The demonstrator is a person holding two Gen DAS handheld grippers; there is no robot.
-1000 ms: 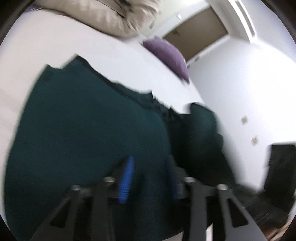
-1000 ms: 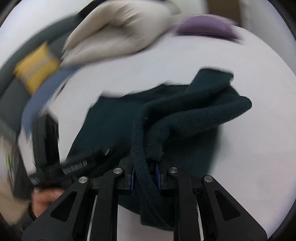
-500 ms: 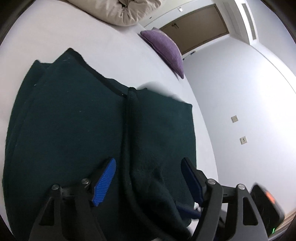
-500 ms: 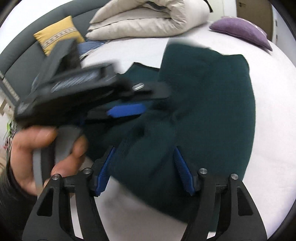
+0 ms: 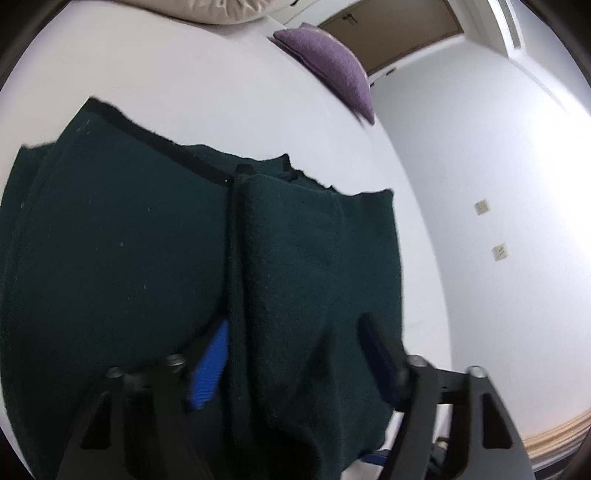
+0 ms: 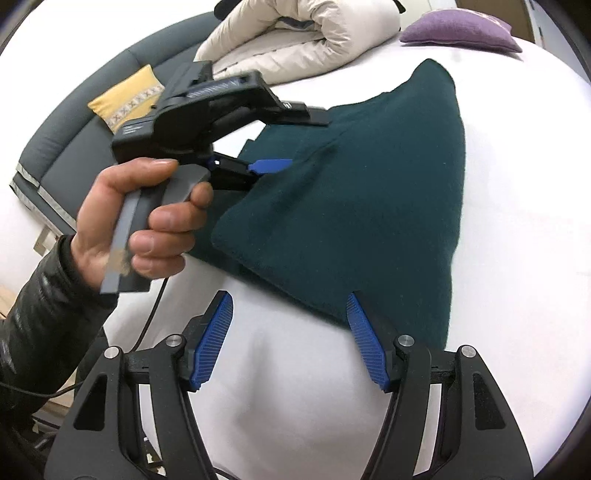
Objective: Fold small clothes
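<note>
A dark green knitted garment (image 5: pixel 140 258) lies on the white bed, its right part folded over on top (image 5: pixel 321 266). It also shows in the right wrist view (image 6: pixel 369 192). My left gripper (image 5: pixel 295 354) is open, its blue pads straddling the folded edge close above the cloth; it also shows in the right wrist view (image 6: pixel 291 136), held by a hand over the garment's left side. My right gripper (image 6: pixel 290 339) is open and empty, just off the garment's near edge over the sheet.
A rolled beige duvet (image 6: pixel 306 40) and a purple cushion (image 6: pixel 458 26) lie at the far end of the bed (image 6: pixel 295 387). A yellow cushion (image 6: pixel 125 96) rests on the grey headboard at left. A white wall (image 5: pixel 498 184) stands to the right.
My right gripper let go of the garment's fold, opened and drew back off the cloth. The lifted part now lies flat, folded over. My left gripper opened and stays over the garment.
</note>
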